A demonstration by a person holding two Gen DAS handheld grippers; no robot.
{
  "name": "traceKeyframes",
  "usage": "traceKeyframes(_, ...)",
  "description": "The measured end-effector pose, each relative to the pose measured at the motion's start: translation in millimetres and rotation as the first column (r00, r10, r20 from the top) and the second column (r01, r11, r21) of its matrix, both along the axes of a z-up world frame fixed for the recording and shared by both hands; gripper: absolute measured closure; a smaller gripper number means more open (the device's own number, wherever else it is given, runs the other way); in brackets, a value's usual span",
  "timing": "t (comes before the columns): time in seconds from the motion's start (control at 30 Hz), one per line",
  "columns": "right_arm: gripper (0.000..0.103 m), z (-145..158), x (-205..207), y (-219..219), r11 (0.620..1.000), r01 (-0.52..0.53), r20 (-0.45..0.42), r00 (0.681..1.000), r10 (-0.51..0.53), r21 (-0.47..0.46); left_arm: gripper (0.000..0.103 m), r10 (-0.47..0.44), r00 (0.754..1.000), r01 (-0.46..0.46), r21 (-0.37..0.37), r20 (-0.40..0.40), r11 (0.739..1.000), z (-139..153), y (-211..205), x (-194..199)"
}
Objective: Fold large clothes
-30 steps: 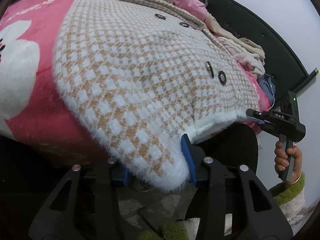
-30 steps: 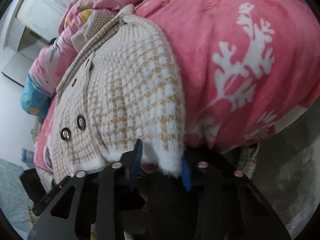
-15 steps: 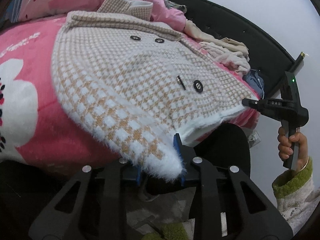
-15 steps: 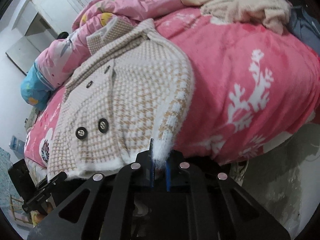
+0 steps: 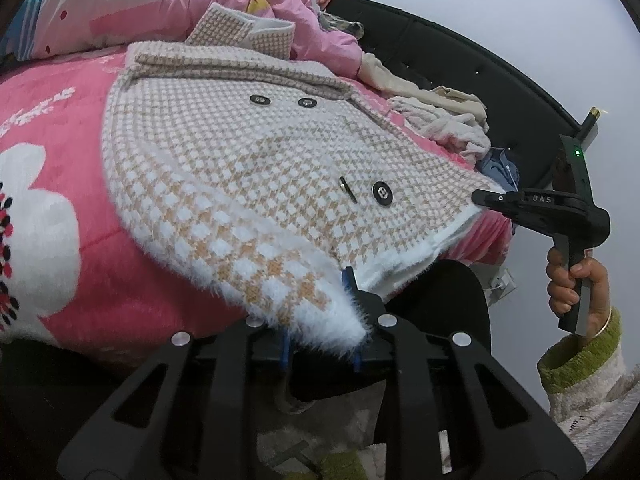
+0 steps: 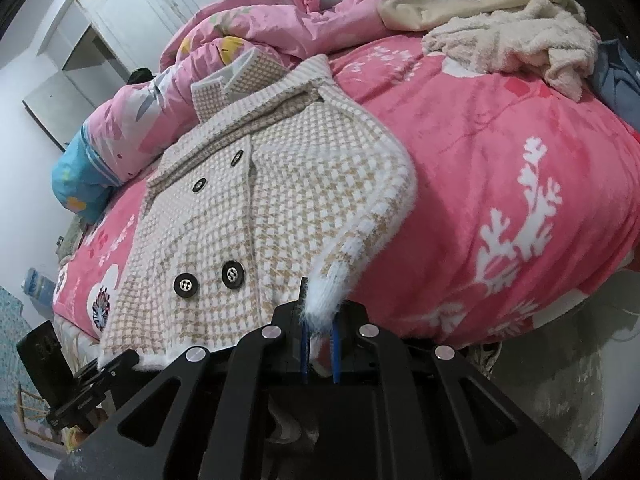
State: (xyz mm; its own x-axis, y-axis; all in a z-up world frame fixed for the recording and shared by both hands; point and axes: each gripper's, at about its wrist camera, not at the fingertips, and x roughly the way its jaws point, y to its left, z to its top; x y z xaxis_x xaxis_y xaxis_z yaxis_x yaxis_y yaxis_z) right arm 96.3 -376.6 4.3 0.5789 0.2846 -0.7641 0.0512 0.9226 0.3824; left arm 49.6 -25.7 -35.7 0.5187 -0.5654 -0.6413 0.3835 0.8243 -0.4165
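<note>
Since 1 second ago both grippers have closed and lifted. The left gripper [image 5: 322, 344] and right gripper [image 6: 320, 344] each clamp a white-fringed hem corner of the fuzzy beige-and-white houndstooth coat [image 5: 256, 184] spread on the pink plush blanket [image 6: 500, 168]. That slippery fringe could slide out, or the folded sleeves could flop loose.

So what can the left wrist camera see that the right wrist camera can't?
Only the left wrist view shows the person's hand gripping the right hand-held gripper by its handle, plus the black headboard.

Only the right wrist view shows the white cupboard doors and the blue pillow.

Both show the checked coat lying on the pink blanket, with each hand-held gripper, like the left one, shut on a fluffy white cuff.
</note>
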Motion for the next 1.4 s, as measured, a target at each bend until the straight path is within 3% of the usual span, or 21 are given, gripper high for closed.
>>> traceKeyframes(0.47,0.095,8.9,30.8,15.0,0.999,-0.04,0.024,0.999,0.041,-0.019,0.086,-0.005,1.0,0.005,-0.016,0.011,1.0,16.9,1.5,13.9)
traceKeyframes(0.63,0.095,19.2,50.9,14.8,0.999,-0.035,0.061,0.997,0.037,-0.026,0.088,0.008,1.0,-0.009,-0.092,-0.004,0.996,31.7,16.1,33.1)
traceKeyframes(0.87,0.095,25.6,108.7,11.9,1.0,-0.022,0.101,0.995,0.022,-0.001,0.088,0.08,0.994,-0.093,-0.195,-0.076,0.976,48.7,51.2,103.6)
traceKeyframes(1.03,0.095,19.6,159.5,10.4,0.999,-0.013,0.12,0.993,0.007,0.053,0.087,0.157,0.985,-0.167,-0.163,-0.076,0.972,56.5,70.6,163.1)
traceKeyframes(1.27,0.095,-6.4,231.6,4.3,0.989,0.002,0.118,0.993,-0.019,0.145,0.088,0.309,0.946,-0.317,-0.094,-0.094,0.944,32.6,104.6,233.8)
traceKeyframes(1.4,0.095,-38.2,267.4,5.7,0.99,0.006,0.034,0.999,-0.011,0.139,0.088,0.371,0.923,-0.379,-0.079,-0.099,0.922,26.5,119.8,246.9)
